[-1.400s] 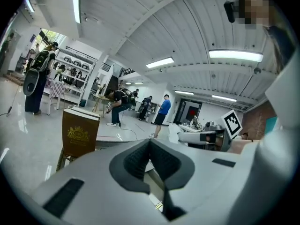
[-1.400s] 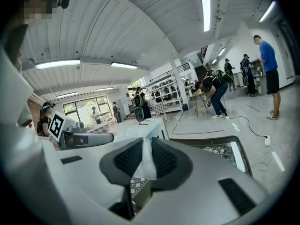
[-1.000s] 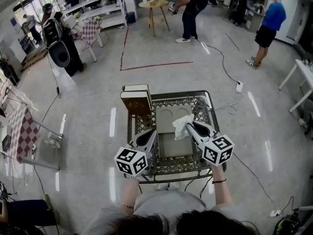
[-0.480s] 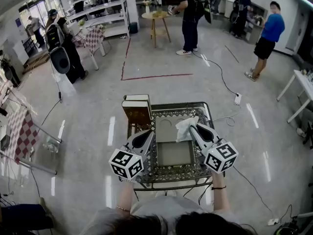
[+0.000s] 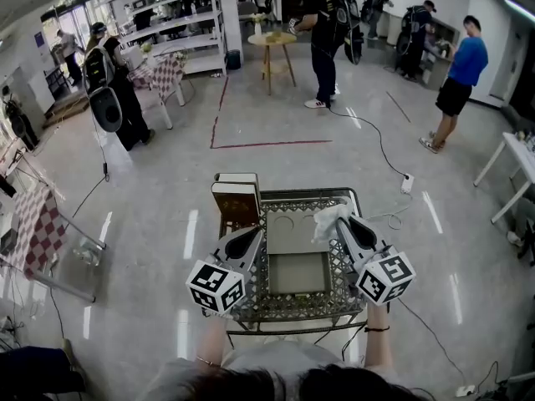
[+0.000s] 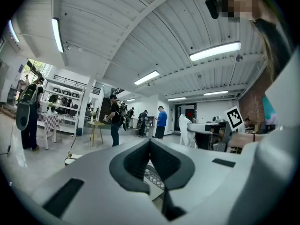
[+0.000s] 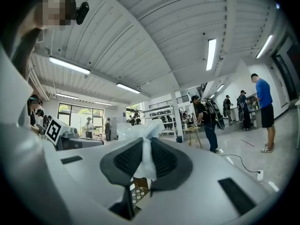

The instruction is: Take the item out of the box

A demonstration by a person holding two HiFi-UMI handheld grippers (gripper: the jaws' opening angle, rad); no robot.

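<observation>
White crumpled wrap point(image 7: 139, 129) pinched in right tongs point(image 7: 146, 142), contents unclear; left tongs point(image 6: 150, 142) closed, empty.

No words, numbers or brand names can be read in any view. The only printed signs are black-and-white square markers on the left cube point(image 5: 216, 286) of the left gripper point(image 5: 253, 236) and on the right cube point(image 5: 385, 276) of the right gripper point(image 5: 341, 220). They show block patterns, not letters.

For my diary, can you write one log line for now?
right gripper: shut on white bag | left gripper: shut, empty | box: open
</observation>
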